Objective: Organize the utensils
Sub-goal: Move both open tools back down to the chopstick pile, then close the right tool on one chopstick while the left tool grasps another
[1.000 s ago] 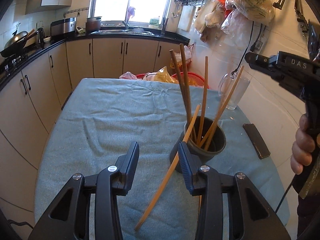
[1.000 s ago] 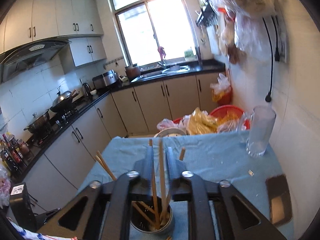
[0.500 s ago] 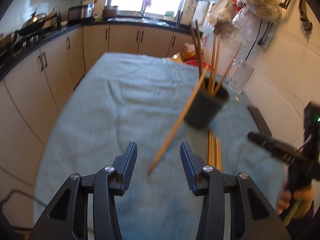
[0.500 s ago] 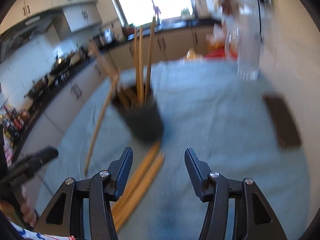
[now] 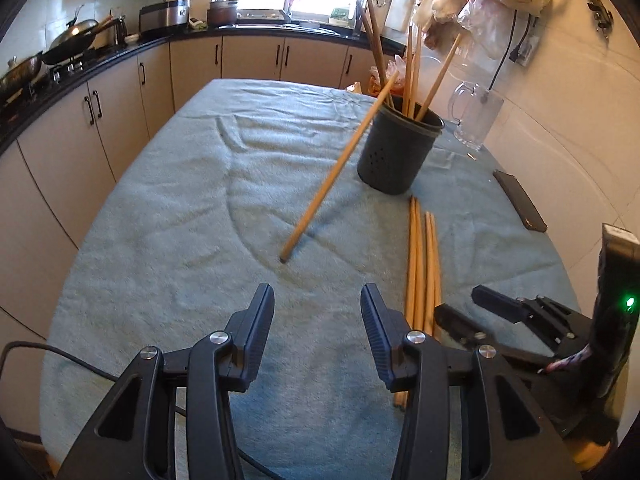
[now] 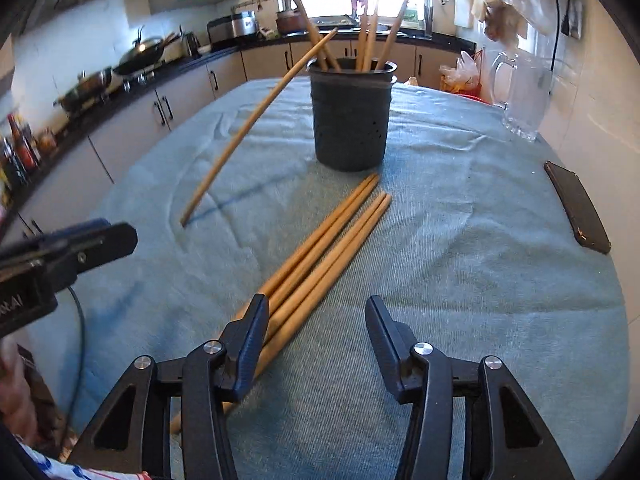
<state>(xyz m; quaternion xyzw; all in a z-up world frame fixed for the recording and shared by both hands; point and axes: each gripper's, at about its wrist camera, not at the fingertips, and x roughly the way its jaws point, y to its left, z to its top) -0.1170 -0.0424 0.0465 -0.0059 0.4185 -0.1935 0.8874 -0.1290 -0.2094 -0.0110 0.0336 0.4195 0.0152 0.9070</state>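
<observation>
A dark perforated holder point(image 5: 398, 152) point(image 6: 351, 116) stands on the blue-green cloth with several wooden chopsticks upright in it. One long chopstick point(image 5: 340, 166) point(image 6: 248, 128) leans against its rim, its lower end on the cloth. Several loose chopsticks point(image 5: 422, 264) point(image 6: 320, 256) lie side by side in front of the holder. My left gripper point(image 5: 317, 320) is open and empty, left of the loose chopsticks. My right gripper point(image 6: 316, 328) is open and empty, its left finger over the near part of the loose chopsticks.
A glass mug point(image 5: 474, 118) point(image 6: 524, 96) stands right of the holder. A dark phone point(image 5: 519, 200) point(image 6: 578, 206) lies near the table's right edge. A wall runs along the right; kitchen cabinets point(image 5: 120, 108) and a stove with pans stand left and behind.
Both grippers have drawn back from the holder and come low over the cloth. The right gripper, shut around chopsticks in the holder a second ago, is now open. The loose chopsticks have come into view.
</observation>
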